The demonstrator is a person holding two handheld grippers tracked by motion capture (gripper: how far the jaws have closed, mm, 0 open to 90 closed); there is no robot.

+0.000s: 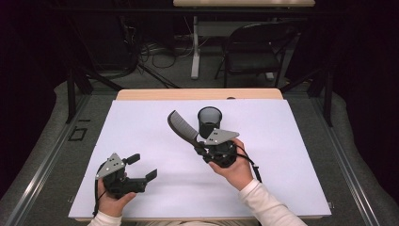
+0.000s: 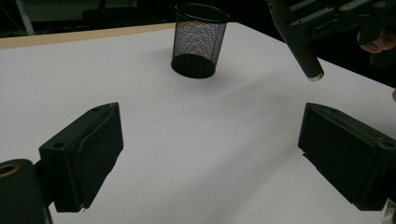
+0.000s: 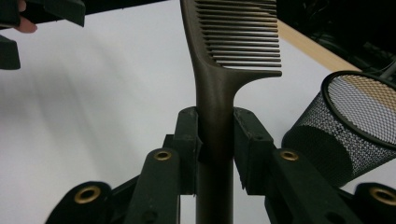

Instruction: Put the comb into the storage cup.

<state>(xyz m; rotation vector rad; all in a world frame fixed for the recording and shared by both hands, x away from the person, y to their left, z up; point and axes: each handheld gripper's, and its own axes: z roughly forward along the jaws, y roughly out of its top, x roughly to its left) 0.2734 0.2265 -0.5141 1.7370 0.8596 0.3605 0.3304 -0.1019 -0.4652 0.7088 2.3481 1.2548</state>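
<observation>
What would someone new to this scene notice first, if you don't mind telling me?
The dark comb stands out first, clamped by its handle in the right gripper and raised over the middle of the white table. Just beyond it stands an upright black mesh cup. The left gripper is near the table's front left, jaws open and holding nothing.

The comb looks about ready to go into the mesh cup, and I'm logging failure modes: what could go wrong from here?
The right gripper pinches the comb low on its handle, so the long toothed end could swing or slip. The mesh cup stands free on the table; a sideways knock might tip it. The comb's teeth could catch on the rim.
</observation>
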